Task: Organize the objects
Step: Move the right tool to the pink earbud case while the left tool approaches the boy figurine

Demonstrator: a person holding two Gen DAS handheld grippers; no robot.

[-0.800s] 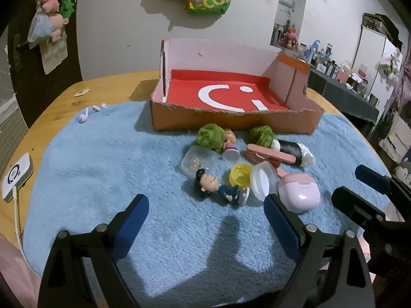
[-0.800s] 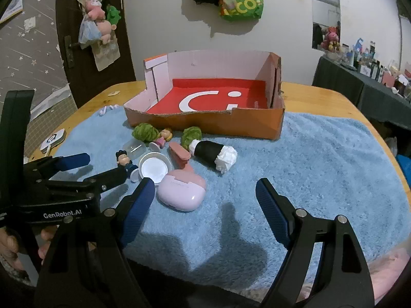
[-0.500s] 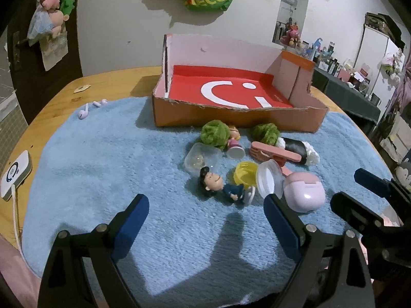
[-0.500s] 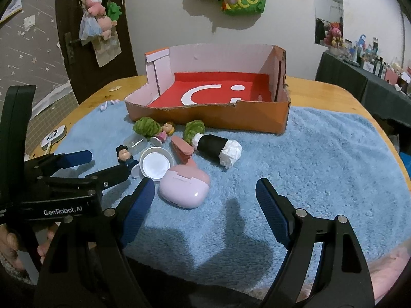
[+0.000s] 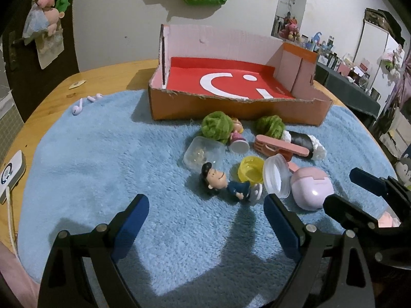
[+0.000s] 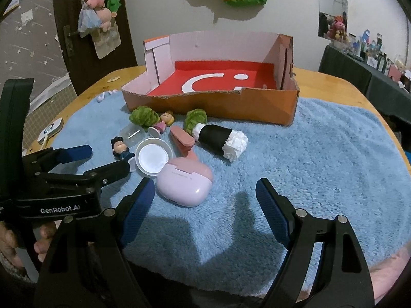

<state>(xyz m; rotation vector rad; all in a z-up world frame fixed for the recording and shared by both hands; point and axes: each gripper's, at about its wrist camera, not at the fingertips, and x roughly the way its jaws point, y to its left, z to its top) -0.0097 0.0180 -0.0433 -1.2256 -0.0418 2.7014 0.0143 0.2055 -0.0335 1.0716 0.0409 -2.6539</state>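
An open cardboard box with a red floor stands at the back of a blue towel. In front of it lies a cluster: two green yarn balls, a small doll, a clear case, a dark-haired figurine, a yellow cap, a white lid, a pink clip, a black-and-white roll and a pink earbud case. My left gripper is open just short of the figurine. My right gripper is open, beside the earbud case.
Loose white earbuds lie at the towel's back left. A white device with a cable sits on the wooden table at the left edge. A door with hanging toys and a cluttered shelf stand behind.
Both grippers have moved forward toward the cluster, so the box and objects look larger and nearer. No object has shifted, and both grippers stay open.
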